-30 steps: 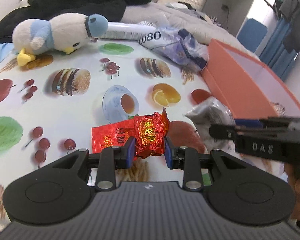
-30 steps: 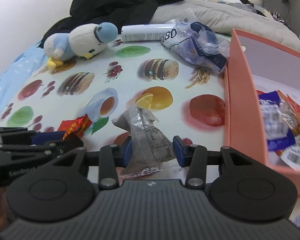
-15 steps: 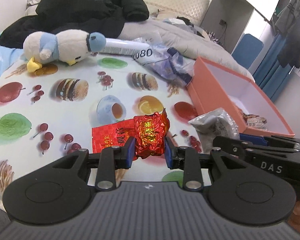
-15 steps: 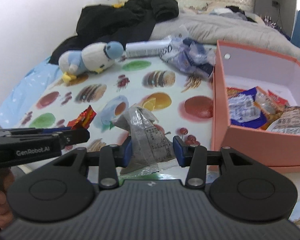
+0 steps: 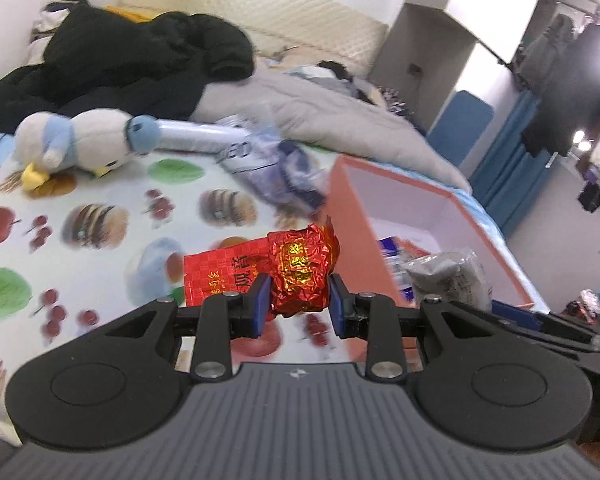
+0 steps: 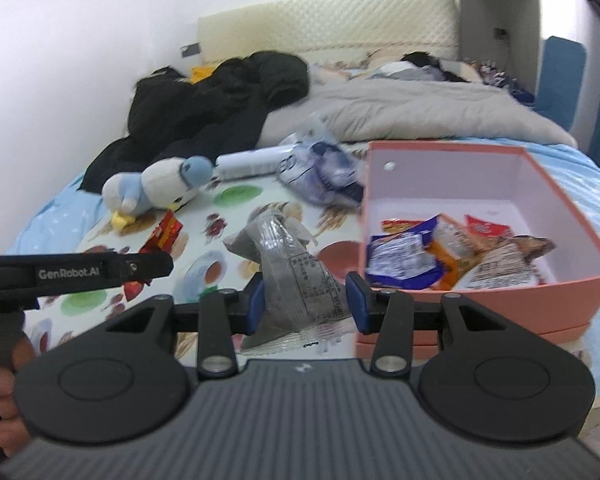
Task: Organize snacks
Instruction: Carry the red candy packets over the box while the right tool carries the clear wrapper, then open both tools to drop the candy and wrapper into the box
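Observation:
My left gripper (image 5: 299, 300) is shut on a crinkled red and gold foil snack packet (image 5: 300, 270) and holds it in the air above the patterned cloth, left of the orange box (image 5: 354, 216). My right gripper (image 6: 306, 300) is shut on a grey clear-wrapped snack packet (image 6: 296, 276), also lifted, just left of the orange box (image 6: 496, 296). The box holds several snack packets (image 6: 416, 254). The grey packet also shows at the right of the left wrist view (image 5: 448, 276). The left gripper shows side-on in the right wrist view (image 6: 100, 268).
A plush bird (image 6: 156, 190) lies at the far left of the fruit-print cloth (image 5: 100, 220). A white tube (image 6: 252, 164) and a blue and white bag (image 6: 320, 172) lie behind. A black jacket (image 6: 220, 100) and grey blanket (image 6: 400, 116) cover the bed beyond.
Both grippers have risen well above the cloth with their packets and moved toward the orange box; its inside now shows in both views.

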Available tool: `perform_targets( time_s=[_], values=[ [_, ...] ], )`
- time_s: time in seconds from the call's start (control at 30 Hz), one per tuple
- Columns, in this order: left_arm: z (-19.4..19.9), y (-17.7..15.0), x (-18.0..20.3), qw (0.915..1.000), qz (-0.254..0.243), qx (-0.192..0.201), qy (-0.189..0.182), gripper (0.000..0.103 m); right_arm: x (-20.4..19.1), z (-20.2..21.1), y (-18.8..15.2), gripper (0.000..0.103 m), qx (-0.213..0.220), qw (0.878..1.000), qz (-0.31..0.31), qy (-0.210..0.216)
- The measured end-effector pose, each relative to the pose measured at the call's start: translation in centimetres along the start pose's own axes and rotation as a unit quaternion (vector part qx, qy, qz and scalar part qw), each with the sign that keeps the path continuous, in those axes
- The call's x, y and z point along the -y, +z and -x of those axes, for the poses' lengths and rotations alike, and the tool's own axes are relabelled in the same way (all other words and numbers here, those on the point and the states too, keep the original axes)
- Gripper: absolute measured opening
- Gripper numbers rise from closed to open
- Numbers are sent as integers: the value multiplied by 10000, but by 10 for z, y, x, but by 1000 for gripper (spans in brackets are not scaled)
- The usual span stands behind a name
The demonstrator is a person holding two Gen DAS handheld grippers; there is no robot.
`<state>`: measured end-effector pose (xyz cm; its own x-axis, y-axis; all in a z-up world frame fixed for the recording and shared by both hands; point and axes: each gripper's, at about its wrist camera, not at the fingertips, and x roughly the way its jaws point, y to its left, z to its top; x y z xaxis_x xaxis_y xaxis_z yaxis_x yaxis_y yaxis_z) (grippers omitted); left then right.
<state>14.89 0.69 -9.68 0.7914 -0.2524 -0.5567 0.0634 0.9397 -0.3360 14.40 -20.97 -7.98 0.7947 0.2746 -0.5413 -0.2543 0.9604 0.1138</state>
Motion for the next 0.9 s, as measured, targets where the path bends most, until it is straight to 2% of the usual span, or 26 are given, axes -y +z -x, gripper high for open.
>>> perform_targets(
  time_s=[0.23,0.4,0.77,0.9],
  values=[
    [4,7,43,9987,-276,53,-418,35,28,29,0,46,214,9991,-216,-300],
    [-12,13,73,9967,-479,-42,-661,35,56,43,0,46,303,9972,-434,-532],
    [-82,49,133,9906,-900,-191,-1007,35,114,13,19,46,332,9923,-638,-1009],
    [-123,57,154,9874,-1081,-502,-1036,35,136,-2,29,46,387,9890,-673,-1256]
  ],
)
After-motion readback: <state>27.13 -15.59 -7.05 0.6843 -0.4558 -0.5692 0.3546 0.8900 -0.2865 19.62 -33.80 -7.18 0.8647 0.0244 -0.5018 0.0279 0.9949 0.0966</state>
